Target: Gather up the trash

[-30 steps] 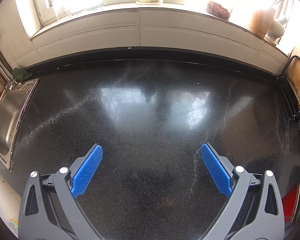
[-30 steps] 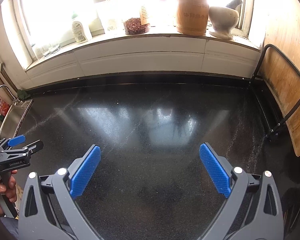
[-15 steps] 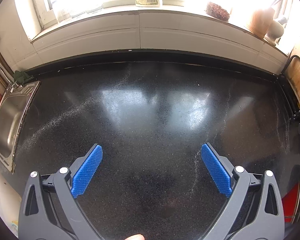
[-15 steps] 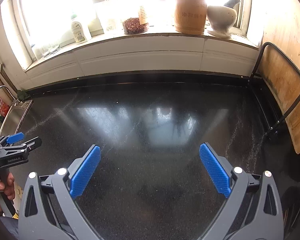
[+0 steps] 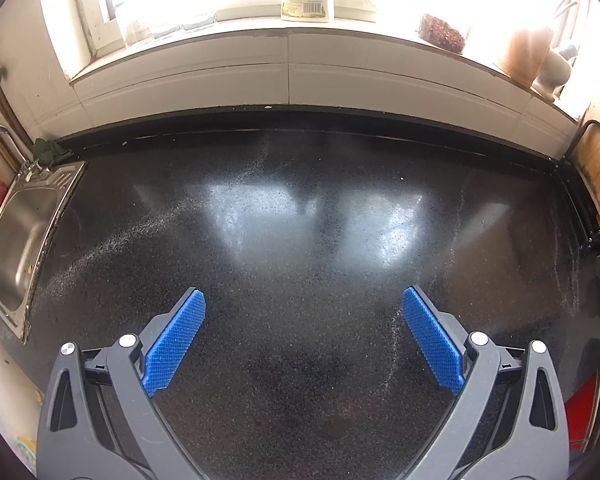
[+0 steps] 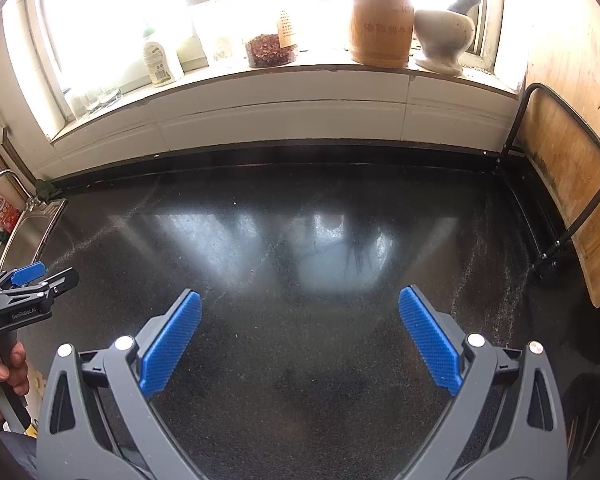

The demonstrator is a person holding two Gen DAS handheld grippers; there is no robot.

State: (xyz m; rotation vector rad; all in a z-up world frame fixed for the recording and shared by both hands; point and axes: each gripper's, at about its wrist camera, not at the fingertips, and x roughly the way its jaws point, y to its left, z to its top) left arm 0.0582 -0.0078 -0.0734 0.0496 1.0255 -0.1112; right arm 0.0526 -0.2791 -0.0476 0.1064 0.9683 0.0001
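Observation:
My left gripper [image 5: 303, 308] is open and empty above a black speckled countertop [image 5: 300, 220]. My right gripper [image 6: 300, 312] is open and empty over the same countertop [image 6: 300, 240]. The left gripper also shows at the left edge of the right wrist view [image 6: 32, 284], held in a hand. No piece of trash shows on the countertop in either view; only faint streaks of pale dust and a tiny white speck [image 5: 401, 178].
A steel sink [image 5: 16, 232] sits at the left end. The windowsill holds a bottle [image 6: 160, 56], a jar of red bits [image 6: 270, 50], a wooden holder [image 6: 380, 20] and a stone mortar [image 6: 442, 38]. A wooden board in a black wire rack [image 6: 560, 184] stands at the right.
Both grippers have stayed open. The left wrist view has shifted a little, showing slightly more of the sink. The left gripper sits slightly lower in the right wrist view.

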